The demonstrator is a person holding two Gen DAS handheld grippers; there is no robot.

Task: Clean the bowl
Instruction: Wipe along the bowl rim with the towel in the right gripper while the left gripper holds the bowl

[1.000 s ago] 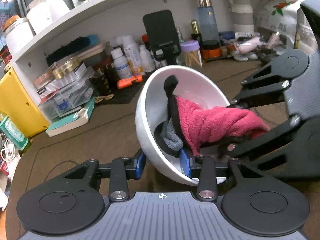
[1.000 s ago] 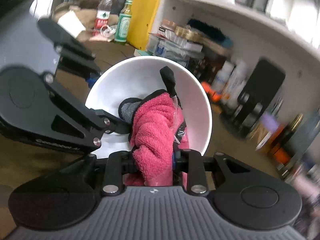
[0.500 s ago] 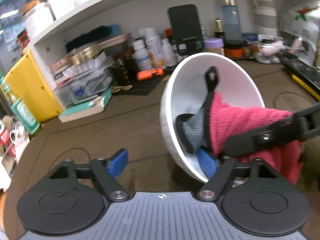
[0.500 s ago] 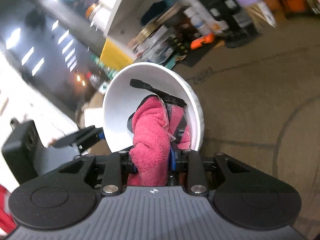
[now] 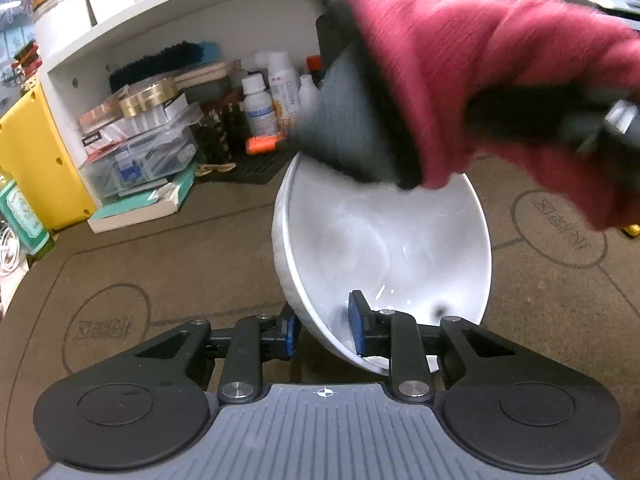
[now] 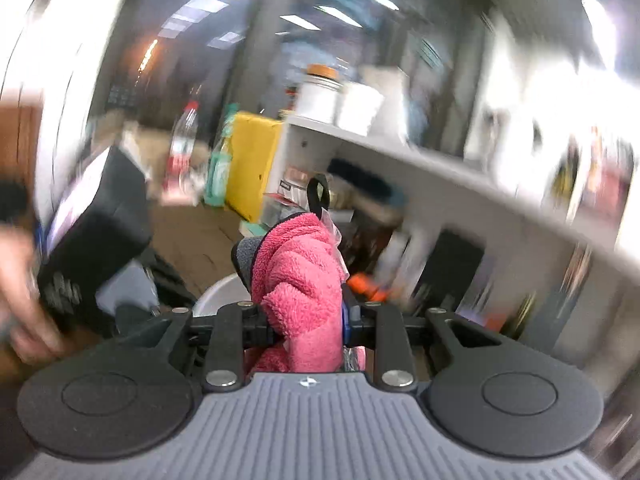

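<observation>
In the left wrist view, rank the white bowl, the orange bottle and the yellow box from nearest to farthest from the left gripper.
1. white bowl: its rim is clamped in the left gripper, just right of centre.
2. orange bottle: lying beyond the bowl, under the shelf, centre-left.
3. yellow box: far left edge, beside the shelf unit.

The left gripper (image 5: 323,326) was clamped on the rim of the white bowl (image 5: 384,240), one blue pad inside and one outside. The right gripper (image 6: 306,322) was closed on the pink cloth (image 6: 300,280), raised above the bowl's far edge. A blurred hand (image 6: 20,280), apparently the person's left, gripped the left gripper's handle.
</observation>
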